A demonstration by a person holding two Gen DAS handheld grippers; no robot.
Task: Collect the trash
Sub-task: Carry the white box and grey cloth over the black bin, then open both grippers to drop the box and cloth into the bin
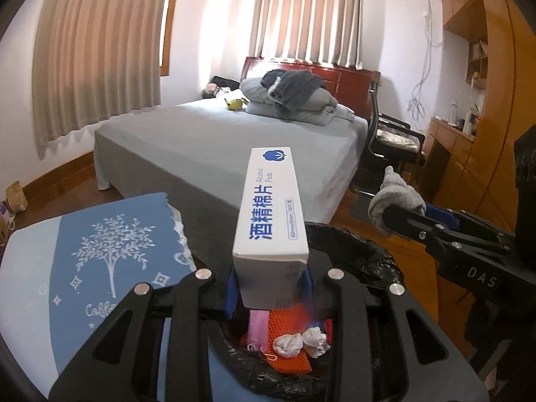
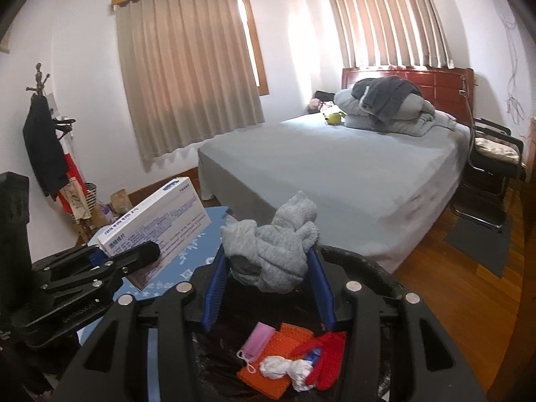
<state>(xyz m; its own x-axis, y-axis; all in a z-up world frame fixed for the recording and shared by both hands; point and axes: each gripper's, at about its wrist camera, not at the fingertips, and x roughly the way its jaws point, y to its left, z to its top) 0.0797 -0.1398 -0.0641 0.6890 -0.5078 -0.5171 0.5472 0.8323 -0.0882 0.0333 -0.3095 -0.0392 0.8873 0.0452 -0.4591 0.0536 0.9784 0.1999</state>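
- Left wrist view: the left gripper (image 1: 269, 288) is clamped on the near end of a white alcohol-pad box (image 1: 270, 214), which sticks out over the black-bagged trash bin (image 1: 351, 251). Looks like light, stiff cardboard that would dent if squeezed hard; the short-end grip seems fine, though a box that long could swing.
- Same view: the box covers part of the bin's inside. I can only make out crumpled tissues (image 1: 298, 343), something orange and something pink. The blue cloth on the counter (image 1: 100, 251) is cut off at the edge.
- Right wrist view: the right gripper (image 2: 268, 264) is pinching a grey knit cloth (image 2: 274, 244) above the bin. Soft, floppy and light, so it should drop easily, but it could snag on the pads.
- Same view: the cloth hides the far rim, and I can't tell if it's a sock or a rag.
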